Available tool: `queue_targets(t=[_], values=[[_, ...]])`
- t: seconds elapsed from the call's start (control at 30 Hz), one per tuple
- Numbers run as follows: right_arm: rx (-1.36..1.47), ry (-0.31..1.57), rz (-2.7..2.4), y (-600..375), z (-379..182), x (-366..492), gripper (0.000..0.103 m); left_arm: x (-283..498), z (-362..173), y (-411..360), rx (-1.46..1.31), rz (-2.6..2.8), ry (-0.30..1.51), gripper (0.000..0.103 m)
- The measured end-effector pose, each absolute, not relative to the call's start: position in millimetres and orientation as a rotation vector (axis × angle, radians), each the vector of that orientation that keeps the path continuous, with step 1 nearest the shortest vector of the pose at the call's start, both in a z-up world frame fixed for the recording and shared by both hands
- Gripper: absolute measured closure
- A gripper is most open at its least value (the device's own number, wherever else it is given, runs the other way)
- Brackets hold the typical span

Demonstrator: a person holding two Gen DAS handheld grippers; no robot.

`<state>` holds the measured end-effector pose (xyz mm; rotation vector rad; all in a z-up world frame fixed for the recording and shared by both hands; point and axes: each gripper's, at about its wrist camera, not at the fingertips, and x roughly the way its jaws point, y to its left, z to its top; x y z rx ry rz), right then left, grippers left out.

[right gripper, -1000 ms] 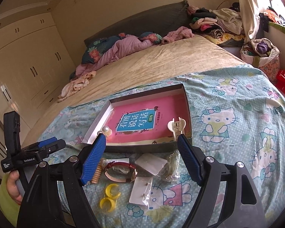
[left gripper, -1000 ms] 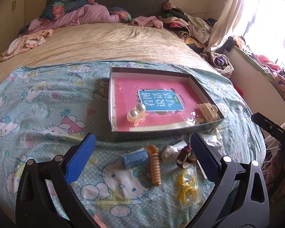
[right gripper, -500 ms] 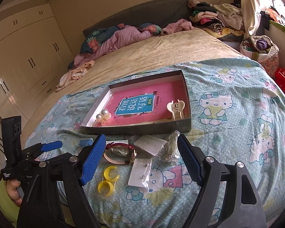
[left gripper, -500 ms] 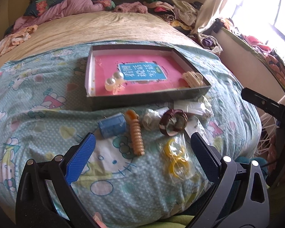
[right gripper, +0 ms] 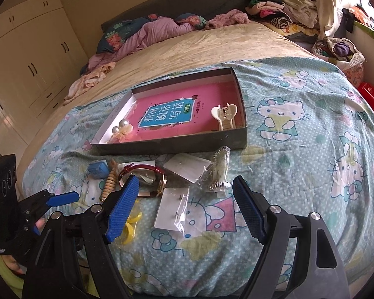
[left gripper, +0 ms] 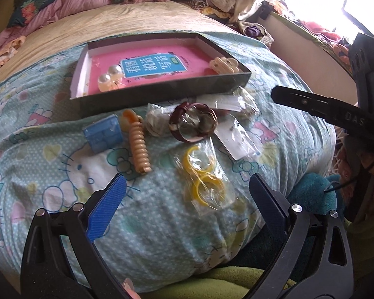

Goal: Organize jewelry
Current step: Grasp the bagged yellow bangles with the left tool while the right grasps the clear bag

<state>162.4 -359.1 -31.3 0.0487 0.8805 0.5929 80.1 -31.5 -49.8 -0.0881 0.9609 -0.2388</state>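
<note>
A shallow dark box (left gripper: pixel 162 92) (right gripper: pixel 177 145) lined with a pink book lies on the bed. It holds a pearl hair clip (left gripper: pixel 109 78) (right gripper: pixel 122 128) and a cream claw clip (left gripper: pixel 223 64) (right gripper: pixel 224 114). In front of it lie a blue case (left gripper: pixel 103 133) (right gripper: pixel 97 169), a beige spiral clip (left gripper: pixel 138 145), a red-strapped watch (left gripper: pixel 193 122) (right gripper: pixel 144 179), bagged yellow rings (left gripper: pixel 203 177) and clear packets (right gripper: pixel 173 206). My left gripper (left gripper: pixel 187 209) is open, above the rings. My right gripper (right gripper: pixel 185 206) is open, above the packets.
The bed has a Hello Kitty sheet (right gripper: pixel 299 149) and a beige cover (right gripper: pixel 187 52). Clothes and pillows (right gripper: pixel 157 32) are piled at the headboard. A wardrobe (right gripper: pixel 25 57) stands on the left. The bed's near edge drops just below the grippers.
Both grippers have pulled back and dropped toward the loose jewelry at the bed's near edge. The box looks farther off. Both stay open and nothing has been picked up.
</note>
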Motion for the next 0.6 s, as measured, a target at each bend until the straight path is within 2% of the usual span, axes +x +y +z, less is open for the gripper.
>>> queue_targets(t=[0.1,0.3,0.6], values=[[0.034,0.893,0.582,-359,-40,165,0.027,79,-54,-37,-0.078,-0.253,0.974,0.023],[-0.003,0.921,0.560,-359,-54,170,0.039,81,-64,-44,-0.062,-0.267,0.997,0.036],[-0.049,1.029,0.476,-360,-88,194,0.052,86,-78,-50,-0.053,-0.271,1.021,0.037]])
